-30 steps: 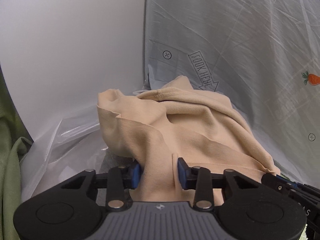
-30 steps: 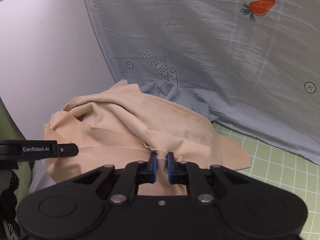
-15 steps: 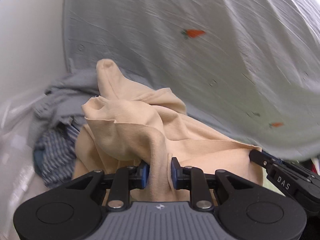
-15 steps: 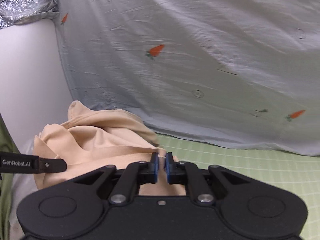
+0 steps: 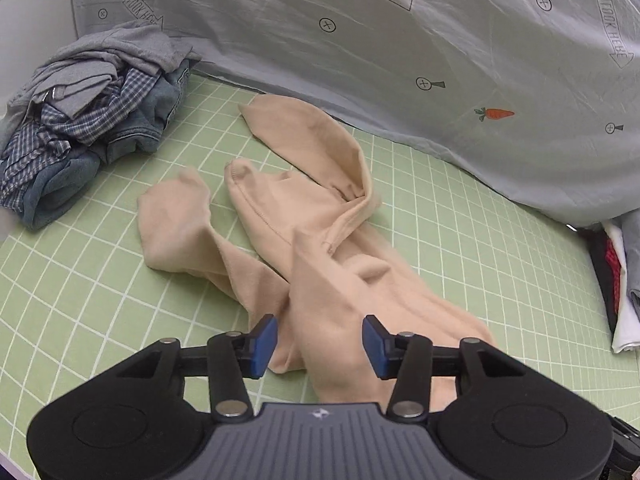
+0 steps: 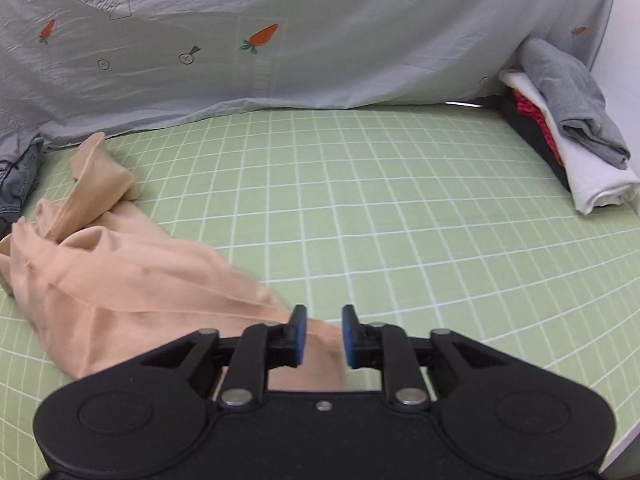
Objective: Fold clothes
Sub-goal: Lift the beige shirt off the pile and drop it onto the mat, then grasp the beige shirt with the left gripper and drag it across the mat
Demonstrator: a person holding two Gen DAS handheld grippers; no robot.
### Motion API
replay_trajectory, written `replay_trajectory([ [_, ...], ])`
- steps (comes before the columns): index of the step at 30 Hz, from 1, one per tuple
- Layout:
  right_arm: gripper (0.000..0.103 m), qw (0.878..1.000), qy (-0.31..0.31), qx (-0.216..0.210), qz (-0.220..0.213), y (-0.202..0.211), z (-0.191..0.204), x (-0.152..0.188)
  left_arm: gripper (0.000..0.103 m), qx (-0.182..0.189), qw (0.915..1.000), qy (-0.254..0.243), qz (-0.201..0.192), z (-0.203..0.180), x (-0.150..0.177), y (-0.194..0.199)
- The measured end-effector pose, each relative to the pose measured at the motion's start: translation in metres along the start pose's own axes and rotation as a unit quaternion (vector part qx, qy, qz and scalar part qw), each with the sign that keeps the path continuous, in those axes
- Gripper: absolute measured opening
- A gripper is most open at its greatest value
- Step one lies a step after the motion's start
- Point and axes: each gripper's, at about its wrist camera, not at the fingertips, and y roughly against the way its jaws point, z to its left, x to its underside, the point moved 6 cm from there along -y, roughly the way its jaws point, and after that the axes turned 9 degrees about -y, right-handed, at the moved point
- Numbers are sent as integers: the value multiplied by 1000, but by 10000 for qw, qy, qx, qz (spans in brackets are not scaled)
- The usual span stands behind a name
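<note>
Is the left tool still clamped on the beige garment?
No, the left tool is open, with the beige garment lying loose on the mat.

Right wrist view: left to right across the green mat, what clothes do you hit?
Blue denim garment at the left edge → crumpled beige knit garment → bare green gridded mat → folded stack at the right: grey garment on top of a white one.

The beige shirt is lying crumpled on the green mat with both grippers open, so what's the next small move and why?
Probably spread it flat first. The beige shirt lies twisted and bunched on the green mat, and both the left gripper and right gripper are open. I'd pinch two edges and pull them apart before any fold.
</note>
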Motion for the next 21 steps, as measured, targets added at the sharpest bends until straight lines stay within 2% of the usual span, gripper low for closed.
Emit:
replay_trajectory([
  [1, 44, 10000, -28, -38, -9, -2, -4, -4, 51, -38, 10000, -8, -9, -4, -2, 0],
  [2, 49, 10000, -57, -75, -17, -3, -9, -7, 55, -76, 10000, -15, -18, -8, -3, -1],
  [4, 67, 9999, -78, -124, -31, -8, -14, -13, 61, -168, 9998, -65, -33, -15, -7, -2],
  [12, 72, 9995, -201, -235, 55, -45, 0, -35, 64, -471, 9980, -430, 20, -22, -39, -34],
  [16, 73, 9992, -306, -233, 85, -70, 7, -51, 73, -484, 9967, -640, 139, -17, -64, -73],
  [21, 73, 9975, -580, -64, 395, -97, 5, -60, 71, -530, 9940, -856, 426, -8, -81, -131],
])
